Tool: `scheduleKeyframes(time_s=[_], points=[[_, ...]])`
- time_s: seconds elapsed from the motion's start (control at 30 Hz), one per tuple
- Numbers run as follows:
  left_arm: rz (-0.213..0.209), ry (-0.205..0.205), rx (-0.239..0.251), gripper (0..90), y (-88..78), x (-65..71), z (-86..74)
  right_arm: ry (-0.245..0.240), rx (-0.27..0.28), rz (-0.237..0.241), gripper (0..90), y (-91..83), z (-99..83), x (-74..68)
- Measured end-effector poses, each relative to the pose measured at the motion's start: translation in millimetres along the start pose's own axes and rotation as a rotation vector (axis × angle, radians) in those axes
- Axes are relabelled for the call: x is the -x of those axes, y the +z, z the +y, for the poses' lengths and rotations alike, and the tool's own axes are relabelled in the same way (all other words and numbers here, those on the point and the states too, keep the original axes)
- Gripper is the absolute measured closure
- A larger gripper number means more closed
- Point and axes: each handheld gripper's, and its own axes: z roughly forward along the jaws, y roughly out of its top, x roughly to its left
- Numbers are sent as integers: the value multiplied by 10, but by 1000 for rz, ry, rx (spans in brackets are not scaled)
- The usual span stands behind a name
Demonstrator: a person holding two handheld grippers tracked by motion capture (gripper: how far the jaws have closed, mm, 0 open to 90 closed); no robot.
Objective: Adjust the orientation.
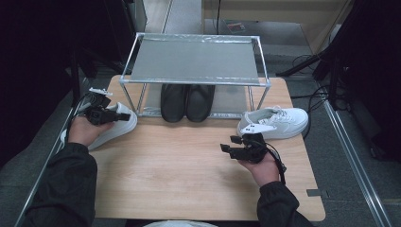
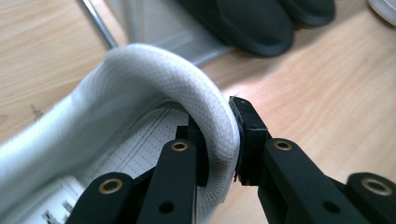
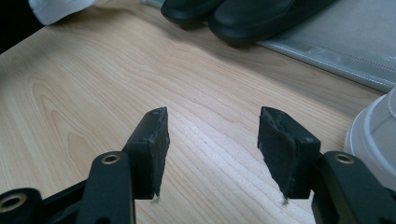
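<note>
Left tool (image 2: 223, 140) clamped on white sneaker (image 2: 140, 88) collar; right tool (image 3: 212, 154) open, empty.

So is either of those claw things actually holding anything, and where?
The left gripper pinches the white sneaker by its padded collar rim. The right gripper holds nothing, jaws open.

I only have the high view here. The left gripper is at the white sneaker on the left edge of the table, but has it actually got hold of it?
Observer: Yes. The left gripper has one jaw inside the white sneaker and one outside, pinching its padded collar.
Operator: And the right gripper, is anything between its jaws?
Observer: No. The right gripper is open, with bare wooden table between its pads.
Operator: What lies ahead of it?
Observer: The black shoes, toes pointing toward it, on the rack's lower shelf.
</note>
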Motion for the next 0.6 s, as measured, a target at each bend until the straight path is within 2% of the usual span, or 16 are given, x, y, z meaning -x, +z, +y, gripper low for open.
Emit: scheduleKeyframes(time_s=[0.03, 0.17, 0.23, 0.4, 0.6], points=[[0, 0, 0, 803, 0, 0, 0, -2, 0, 1, 444, 1, 2, 2], [-22, 30, -3, 803, -112, 230, 31, 1, 0, 3, 444, -5, 5, 5], [-25, 49, -21, 805, -120, 357, 36, 1, 3, 5, 444, -8, 6, 4], [-66, 83, -34, 804, -142, 655, 75, 1, 3, 3, 444, -10, 8, 0], [-91, 162, -83, 805, -68, 1029, 112, 0, 4, 4, 444, -8, 11, -4]])
